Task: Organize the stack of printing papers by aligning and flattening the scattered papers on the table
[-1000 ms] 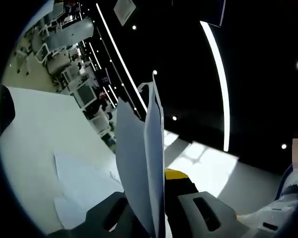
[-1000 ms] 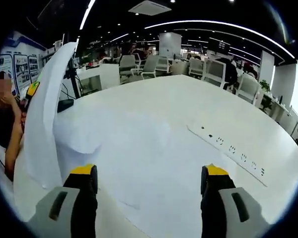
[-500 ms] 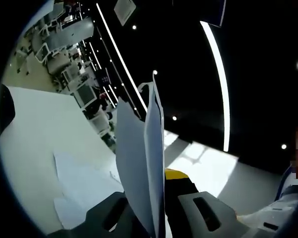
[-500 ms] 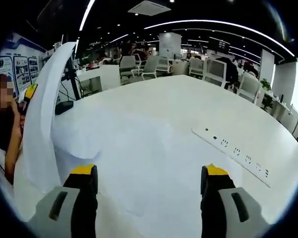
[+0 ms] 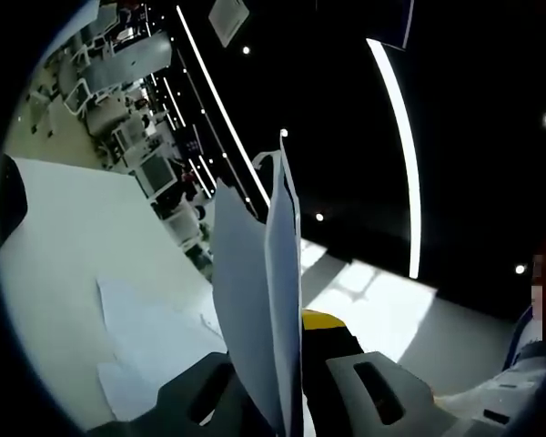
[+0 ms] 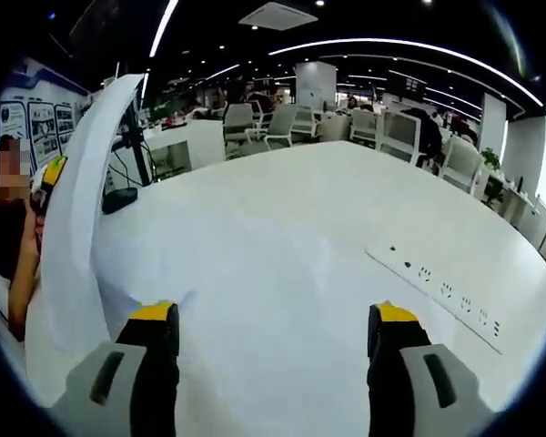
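Note:
My left gripper (image 5: pixel 289 364) is shut on a stack of white printing papers (image 5: pixel 259 291) that stands on edge between its jaws, with a yellow tip just right of the sheets. In the right gripper view the same stack (image 6: pixel 82 218) rises curved at the left edge of the white table (image 6: pixel 328 200). More loose sheets (image 6: pixel 200 264) lie flat on the table in front of my right gripper (image 6: pixel 273 319), which is open with nothing between its yellow-tipped fingers. Loose sheets (image 5: pixel 146 337) also lie on the table beyond the held stack.
A row of power sockets (image 6: pixel 441 291) is set into the table at the right. A dark object (image 6: pixel 120 198) lies on the table behind the held stack. A person's arm (image 6: pixel 23 273) is at the far left. Office chairs (image 6: pixel 255 123) and desks stand beyond the table.
The right gripper view has shifted a little, so the power sockets sit lower and further right. The left gripper and its papers have not moved.

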`<state>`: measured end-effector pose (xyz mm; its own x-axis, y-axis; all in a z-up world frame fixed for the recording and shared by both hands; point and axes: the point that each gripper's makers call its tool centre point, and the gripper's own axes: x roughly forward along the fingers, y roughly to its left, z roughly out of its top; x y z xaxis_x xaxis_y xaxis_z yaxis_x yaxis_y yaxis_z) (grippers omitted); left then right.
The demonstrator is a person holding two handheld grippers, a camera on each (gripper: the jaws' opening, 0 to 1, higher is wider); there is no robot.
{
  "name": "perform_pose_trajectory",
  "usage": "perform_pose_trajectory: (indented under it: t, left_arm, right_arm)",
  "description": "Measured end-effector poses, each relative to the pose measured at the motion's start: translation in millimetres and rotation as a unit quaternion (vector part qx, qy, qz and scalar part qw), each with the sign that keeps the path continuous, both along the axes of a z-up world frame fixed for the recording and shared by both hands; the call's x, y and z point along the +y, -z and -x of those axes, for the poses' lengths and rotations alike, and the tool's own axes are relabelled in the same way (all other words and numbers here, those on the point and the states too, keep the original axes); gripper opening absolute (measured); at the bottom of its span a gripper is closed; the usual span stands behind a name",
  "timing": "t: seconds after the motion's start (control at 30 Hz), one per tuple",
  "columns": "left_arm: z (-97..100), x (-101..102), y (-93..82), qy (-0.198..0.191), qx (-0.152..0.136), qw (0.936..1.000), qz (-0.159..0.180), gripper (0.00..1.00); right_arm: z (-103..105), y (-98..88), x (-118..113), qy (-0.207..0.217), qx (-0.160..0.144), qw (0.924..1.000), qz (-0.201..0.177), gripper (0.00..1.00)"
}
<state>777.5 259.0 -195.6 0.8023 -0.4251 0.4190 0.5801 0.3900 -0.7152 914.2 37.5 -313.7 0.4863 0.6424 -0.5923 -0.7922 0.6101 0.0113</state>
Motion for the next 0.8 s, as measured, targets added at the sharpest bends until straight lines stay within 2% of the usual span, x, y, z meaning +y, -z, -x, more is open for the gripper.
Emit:
perform_pose_trajectory:
  t: [0.8]
  left_arm:
    - [0.3, 2, -1.4, -0.001, -0.003, 1.0, 0.001, 0.06]
  right_arm:
    - [-11, 13.2, 12, -0.005, 0.006, 0.9999, 0.009, 0.8]
